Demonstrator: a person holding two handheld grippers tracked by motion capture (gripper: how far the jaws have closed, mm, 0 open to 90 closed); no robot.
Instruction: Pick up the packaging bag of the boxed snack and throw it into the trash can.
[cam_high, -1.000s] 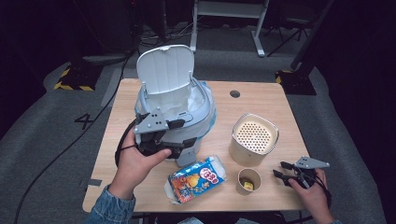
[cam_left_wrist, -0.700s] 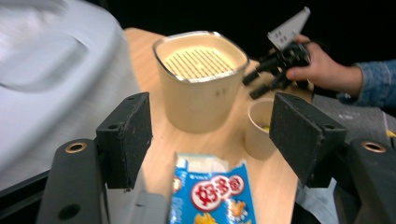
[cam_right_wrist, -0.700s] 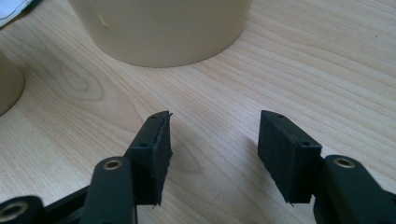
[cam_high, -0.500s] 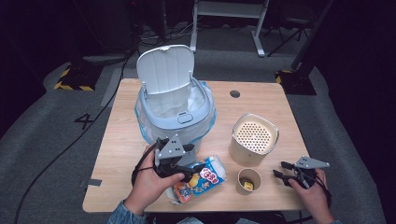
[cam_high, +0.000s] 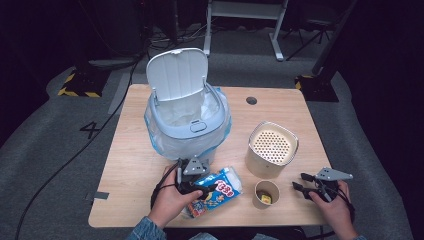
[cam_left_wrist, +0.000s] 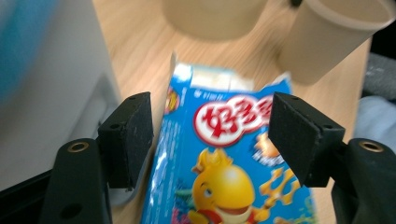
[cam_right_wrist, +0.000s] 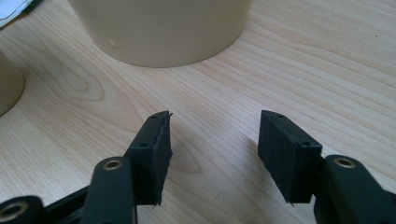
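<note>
1. The left tool (cam_high: 197, 186) sits low over the near edge of the tabletop (cam_high: 135, 165), its jaws set wide on either side of a blue snack packet (cam_high: 217, 192).
2. In the left gripper view the snack packet (cam_left_wrist: 233, 158) lies flat between the two black pads (cam_left_wrist: 128, 135); a strip of packet shows inside each pad, so the pads are not pressing on it.
3. The packet rests on the wood just in front of the white bin (cam_high: 187, 120), whose lid stands upright and whose liner bag hangs over the rim.
4. A small paper cup (cam_high: 266, 194) stands just to the right of the packet, with something yellow inside it.
5. Behind the cup stands a beige canister (cam_high: 272, 150) with a perforated top.
6. The right tool (cam_high: 306, 184) rests near the tabletop's right front corner, apart from the cup.
7. In the right gripper view its jaws stand apart with only bare wood between them; the pads (cam_right_wrist: 156, 149) hold nothing, and the canister's base (cam_right_wrist: 163, 28) rises just ahead.
</note>
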